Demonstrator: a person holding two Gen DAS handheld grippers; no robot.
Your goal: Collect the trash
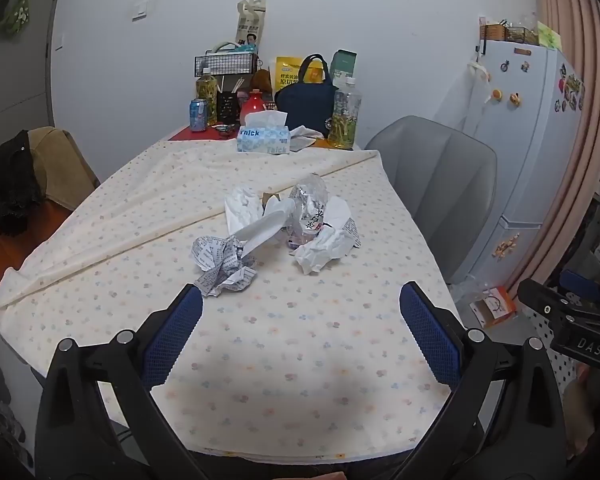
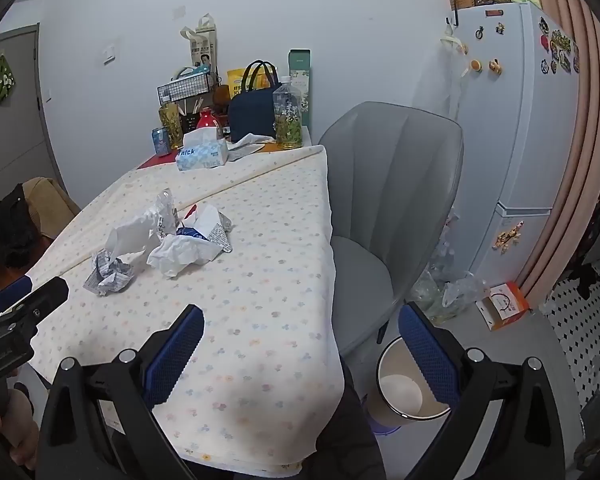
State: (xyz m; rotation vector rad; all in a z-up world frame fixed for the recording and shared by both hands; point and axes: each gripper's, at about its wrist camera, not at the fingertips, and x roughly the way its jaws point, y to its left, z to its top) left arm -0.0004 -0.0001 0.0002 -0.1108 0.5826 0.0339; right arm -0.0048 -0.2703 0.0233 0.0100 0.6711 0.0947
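Both grippers' jaws gape before crumpled paper [image 1: 225, 268].

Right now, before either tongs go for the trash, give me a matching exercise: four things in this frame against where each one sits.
Things:
1. crumpled printed paper
2. tissue box
3. waste bin
4. orange carton

Places:
A. on the floor near the fridge
B. on the floor beside the table's near corner, below the right tongs
C. nearest piece of the trash pile to the left tongs
D. at the far end of the table, before the dark blue bag

Pairs: 1-C, 2-D, 3-B, 4-A
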